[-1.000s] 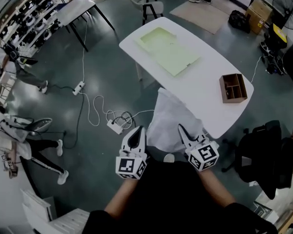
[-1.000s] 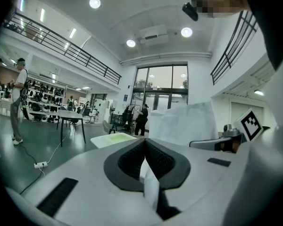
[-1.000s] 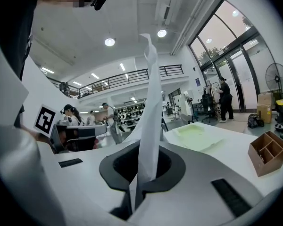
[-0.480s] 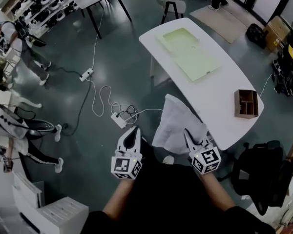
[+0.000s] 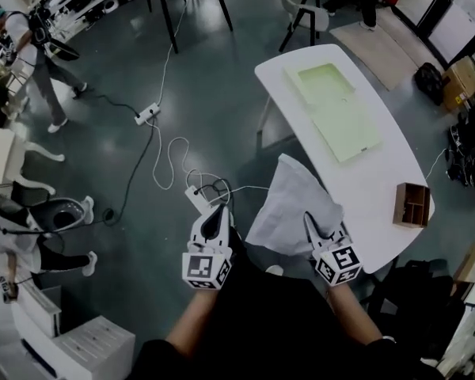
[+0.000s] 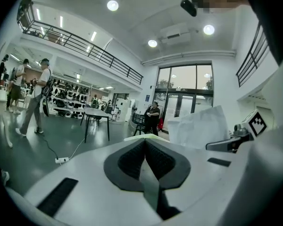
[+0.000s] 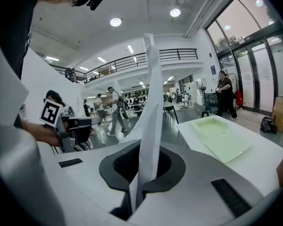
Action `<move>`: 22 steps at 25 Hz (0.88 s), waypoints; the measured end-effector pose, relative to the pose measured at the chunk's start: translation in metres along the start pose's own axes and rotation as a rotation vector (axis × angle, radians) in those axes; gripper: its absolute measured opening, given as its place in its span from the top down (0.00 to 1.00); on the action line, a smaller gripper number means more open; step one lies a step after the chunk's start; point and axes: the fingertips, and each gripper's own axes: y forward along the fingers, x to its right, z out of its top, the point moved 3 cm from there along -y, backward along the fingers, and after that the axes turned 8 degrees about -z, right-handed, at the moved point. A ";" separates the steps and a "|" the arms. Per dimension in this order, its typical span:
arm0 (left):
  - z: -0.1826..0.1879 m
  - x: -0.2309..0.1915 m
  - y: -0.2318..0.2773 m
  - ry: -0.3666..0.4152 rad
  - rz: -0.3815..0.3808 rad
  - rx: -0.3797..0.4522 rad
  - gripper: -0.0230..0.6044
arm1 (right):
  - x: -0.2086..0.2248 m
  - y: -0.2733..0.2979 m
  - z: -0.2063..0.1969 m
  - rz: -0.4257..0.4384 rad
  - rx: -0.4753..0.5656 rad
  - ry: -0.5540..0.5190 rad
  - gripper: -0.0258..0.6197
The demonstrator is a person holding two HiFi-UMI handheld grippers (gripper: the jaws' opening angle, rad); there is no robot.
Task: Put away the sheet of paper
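Wooden box [image 5: 412, 204] near table [image 5: 374, 187] edge; power strip [image 5: 148, 115] on floor

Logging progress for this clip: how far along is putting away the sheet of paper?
Done: the sheet of paper is lifted, pinched in the right gripper. In hand: it hangs at the white table's near end; the left gripper is shut, empty. Left: laying it away, probably in the open pale green folder.
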 end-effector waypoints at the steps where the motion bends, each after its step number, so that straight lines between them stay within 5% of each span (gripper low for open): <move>1: 0.005 -0.013 0.007 -0.001 0.001 0.007 0.96 | 0.000 0.015 0.007 -0.002 -0.004 0.000 0.96; 13: 0.099 -0.158 0.067 0.079 -0.022 0.075 0.96 | -0.038 0.172 0.111 0.000 0.025 -0.080 0.96; 22: 0.116 -0.216 0.091 0.054 -0.045 0.076 0.96 | -0.072 0.241 0.121 0.025 -0.017 0.011 0.96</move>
